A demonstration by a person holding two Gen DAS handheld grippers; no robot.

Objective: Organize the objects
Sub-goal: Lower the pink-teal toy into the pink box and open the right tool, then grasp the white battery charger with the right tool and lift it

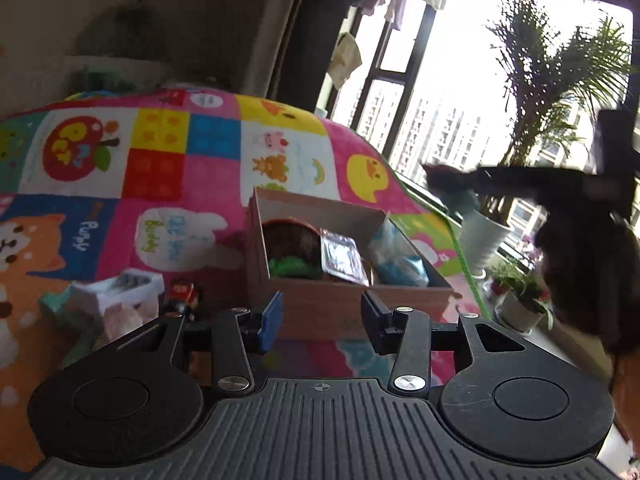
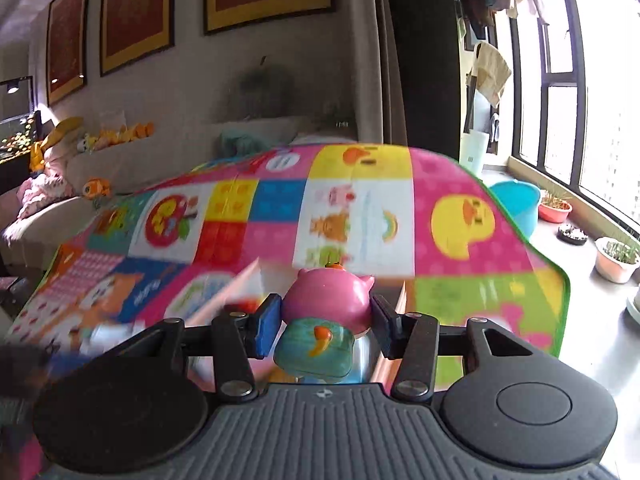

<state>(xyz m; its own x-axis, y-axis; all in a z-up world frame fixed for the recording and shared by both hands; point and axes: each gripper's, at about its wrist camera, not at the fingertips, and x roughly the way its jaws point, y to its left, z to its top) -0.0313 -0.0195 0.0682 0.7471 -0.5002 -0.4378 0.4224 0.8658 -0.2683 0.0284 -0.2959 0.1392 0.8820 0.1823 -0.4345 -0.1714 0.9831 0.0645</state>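
Note:
A brown cardboard box (image 1: 332, 304) stands on the colourful play mat (image 1: 160, 184), holding a brown-and-green toy (image 1: 290, 246), a foil packet (image 1: 342, 256) and a blue-white bag (image 1: 396, 256). My left gripper (image 1: 322, 316) is open and empty, just in front of the box's near wall. My right gripper (image 2: 326, 322) is shut on a pink pig toy with a teal base (image 2: 328, 304), held above the mat. In the left wrist view the right gripper (image 1: 448, 180) appears blurred, high to the right of the box.
A small white-and-teal box (image 1: 120, 292) and a red toy figure (image 1: 184, 294) lie on the mat left of the cardboard box. The blurred box edge (image 2: 236, 288) shows below the right gripper. Potted plants (image 1: 524, 300) and windows stand right of the mat's edge.

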